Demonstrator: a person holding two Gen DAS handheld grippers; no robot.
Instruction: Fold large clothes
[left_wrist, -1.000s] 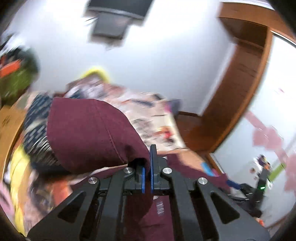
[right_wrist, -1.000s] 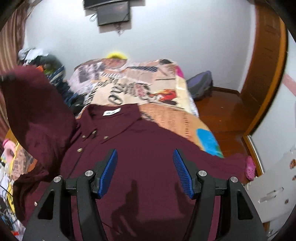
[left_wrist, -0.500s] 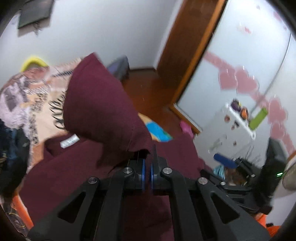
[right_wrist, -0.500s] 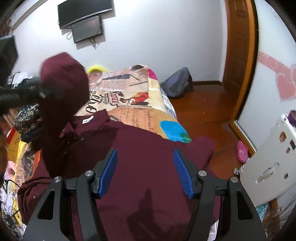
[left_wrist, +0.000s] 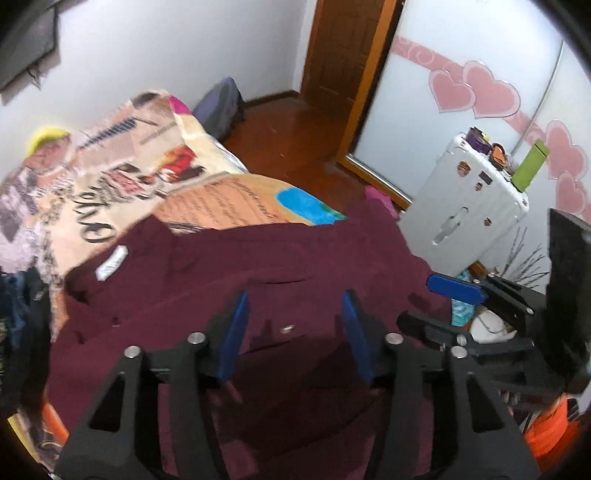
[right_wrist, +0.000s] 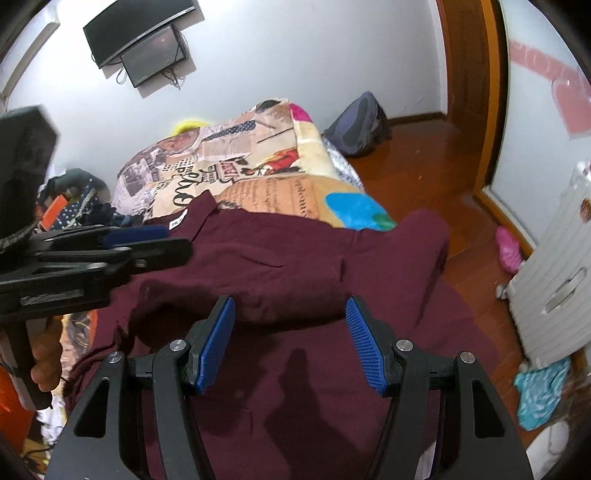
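Observation:
A large maroon button shirt (left_wrist: 229, 280) lies spread on the bed, collar with a white label (left_wrist: 112, 263) toward the far left; it also shows in the right wrist view (right_wrist: 295, 266), with one sleeve folded across its body. My left gripper (left_wrist: 293, 332) is open and empty just above the shirt's middle. My right gripper (right_wrist: 290, 341) is open and empty above the shirt's lower part. Each gripper appears in the other's view: the right one (left_wrist: 458, 291) at the right, the left one (right_wrist: 147, 240) at the left.
A patterned blanket (right_wrist: 258, 177) covers the bed. A white suitcase (left_wrist: 465, 206) stands right of the bed. A grey backpack (right_wrist: 358, 125) and a pink slipper (right_wrist: 509, 249) lie on the wooden floor. Dark clothes (right_wrist: 77, 206) are piled at the left.
My left gripper carried the maroon sleeve to the right across the shirt, then opened and let it go. The sleeve now lies on the shirt's body. My right gripper stayed open.

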